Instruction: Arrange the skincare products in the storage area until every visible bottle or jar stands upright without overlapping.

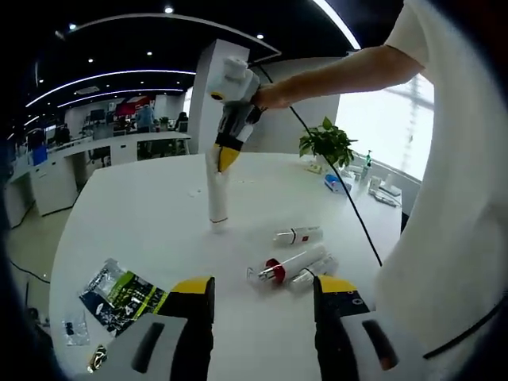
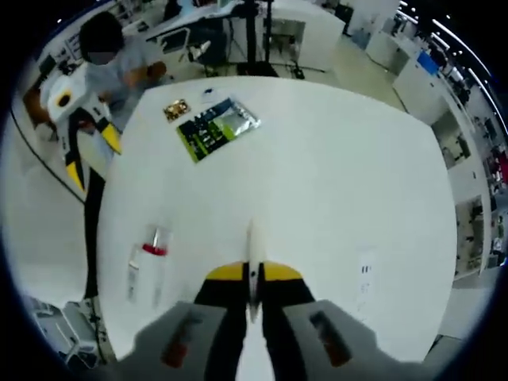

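1. The right tool (image 1: 218,163) pinches a white tube (image 1: 217,198), which stands upright on the white table (image 1: 143,206).
2. The left tool (image 1: 262,305) is spread wide and holds nothing, low over the table's near edge.
3. Three products lie flat near the tube: a small bottle (image 1: 296,235), a red-collared bottle (image 1: 290,263) and another (image 1: 313,274) touching it.
4. A green packet (image 1: 123,294) lies to the left.

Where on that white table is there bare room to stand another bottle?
Bare tabletop stretches left of the upright tube that the right tongs hold, beyond the green packet. The far side toward the plant is open too. The lying bottles crowd the spot ahead of the left tongs.
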The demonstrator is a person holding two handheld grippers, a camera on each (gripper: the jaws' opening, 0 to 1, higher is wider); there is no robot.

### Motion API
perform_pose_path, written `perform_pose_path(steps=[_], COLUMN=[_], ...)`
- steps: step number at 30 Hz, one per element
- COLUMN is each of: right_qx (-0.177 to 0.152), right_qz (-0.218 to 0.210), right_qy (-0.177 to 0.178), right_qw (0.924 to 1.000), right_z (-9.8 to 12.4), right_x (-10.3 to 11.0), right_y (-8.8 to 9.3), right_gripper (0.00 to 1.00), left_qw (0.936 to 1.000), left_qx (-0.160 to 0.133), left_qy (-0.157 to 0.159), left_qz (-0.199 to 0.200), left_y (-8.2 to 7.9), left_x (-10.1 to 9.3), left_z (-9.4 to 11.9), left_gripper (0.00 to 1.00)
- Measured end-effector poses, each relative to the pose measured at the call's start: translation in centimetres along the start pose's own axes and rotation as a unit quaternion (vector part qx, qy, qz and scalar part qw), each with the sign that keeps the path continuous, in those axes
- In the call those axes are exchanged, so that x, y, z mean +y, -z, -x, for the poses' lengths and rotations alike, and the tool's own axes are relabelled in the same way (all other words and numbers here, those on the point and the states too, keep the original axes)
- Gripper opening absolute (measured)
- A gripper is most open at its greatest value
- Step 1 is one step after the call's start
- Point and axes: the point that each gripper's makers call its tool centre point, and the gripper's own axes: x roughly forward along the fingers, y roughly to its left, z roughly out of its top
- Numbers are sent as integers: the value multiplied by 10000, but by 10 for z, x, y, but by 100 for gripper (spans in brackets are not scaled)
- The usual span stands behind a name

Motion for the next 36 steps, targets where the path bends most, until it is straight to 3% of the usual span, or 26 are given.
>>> perform_pose_path(steps=[22, 36], right_qx=[31, 3], right_qz=[8, -90], right_qy=[17, 53], right_qw=[10000, 9999], right_z=[-1, 2], right_x=[-20, -33], right_y=[-9, 3], right_gripper=[3, 3], left_qw=[10000, 10000], left_qx=[2, -4], left_qy=[-57, -93], left_qz=[-21, -15], left_y=[4, 5], left_x=[-1, 1], left_z=[-1, -1], left_gripper=[51, 51])
